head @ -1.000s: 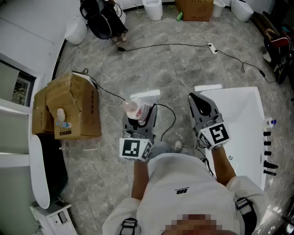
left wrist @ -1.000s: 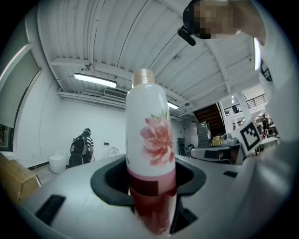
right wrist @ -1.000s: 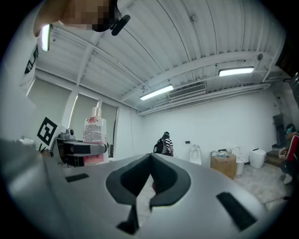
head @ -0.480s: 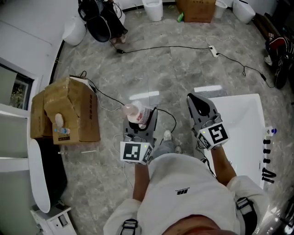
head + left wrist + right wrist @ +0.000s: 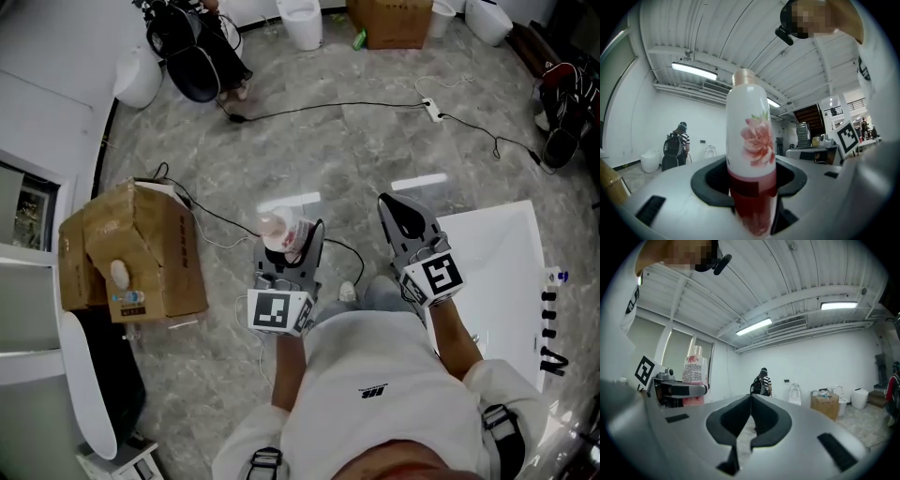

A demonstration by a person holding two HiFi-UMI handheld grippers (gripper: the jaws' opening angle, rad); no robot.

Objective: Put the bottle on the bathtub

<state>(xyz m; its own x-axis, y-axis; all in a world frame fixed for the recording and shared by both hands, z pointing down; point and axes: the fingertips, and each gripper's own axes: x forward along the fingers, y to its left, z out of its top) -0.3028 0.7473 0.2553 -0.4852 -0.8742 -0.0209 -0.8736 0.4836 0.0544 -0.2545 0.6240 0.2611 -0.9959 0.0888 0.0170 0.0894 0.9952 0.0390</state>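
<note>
Your left gripper [image 5: 289, 239] grey with black pads [image 5: 708, 187], its marker cube [image 5: 278, 311] black-and-white squares, bottle [image 5: 749, 140] white with a pink flower print, red lower part, beige cap [image 5: 744, 75], bathtub [image 5: 497, 272] white, floor [image 5: 356, 150] grey marbled, cardboard box [image 5: 131, 248] brown, your shirt [image 5: 375, 403] white, cables [image 5: 328, 105] black.

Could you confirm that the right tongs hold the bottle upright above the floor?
Not quite: the left tongs hold the bottle upright above the floor, as the left gripper view shows; the right tongs are shut and empty.
</note>
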